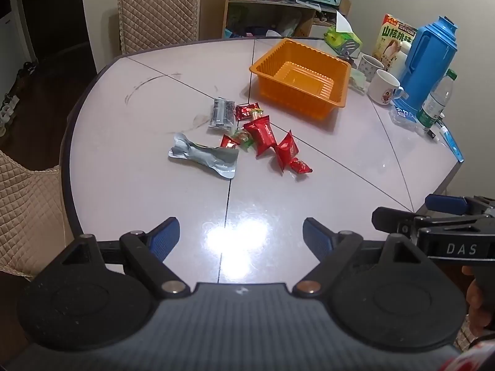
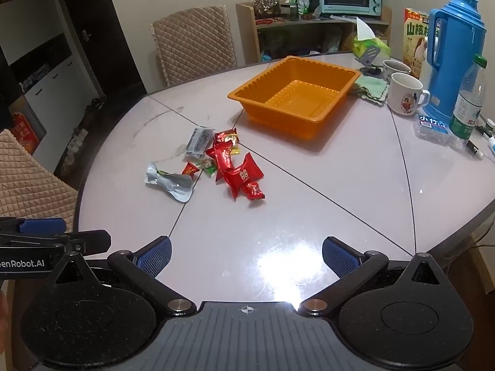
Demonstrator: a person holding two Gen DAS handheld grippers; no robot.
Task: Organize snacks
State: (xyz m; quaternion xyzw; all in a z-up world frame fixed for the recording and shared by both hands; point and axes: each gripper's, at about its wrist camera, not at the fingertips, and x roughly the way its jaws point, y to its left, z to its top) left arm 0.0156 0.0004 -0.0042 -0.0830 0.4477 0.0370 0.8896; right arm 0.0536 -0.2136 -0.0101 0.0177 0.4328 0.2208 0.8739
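Orange tray sits empty beyond snacks, likely their bin. Snacks heaped mid-table, near tray, not touching. We hold left gripper and right gripper spread wide, empty, angled down over near edge, probably readying first pick.

Black hand-held tongs with blue pads

Left tongs and right tongs: round black housings, ribbed grey base, silver pivot screws, white lettering.

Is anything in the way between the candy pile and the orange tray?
Nothing visible. Only bare table lies between the snack pile and the empty orange tray. Both grippers, left and right, hang open over the near edge.
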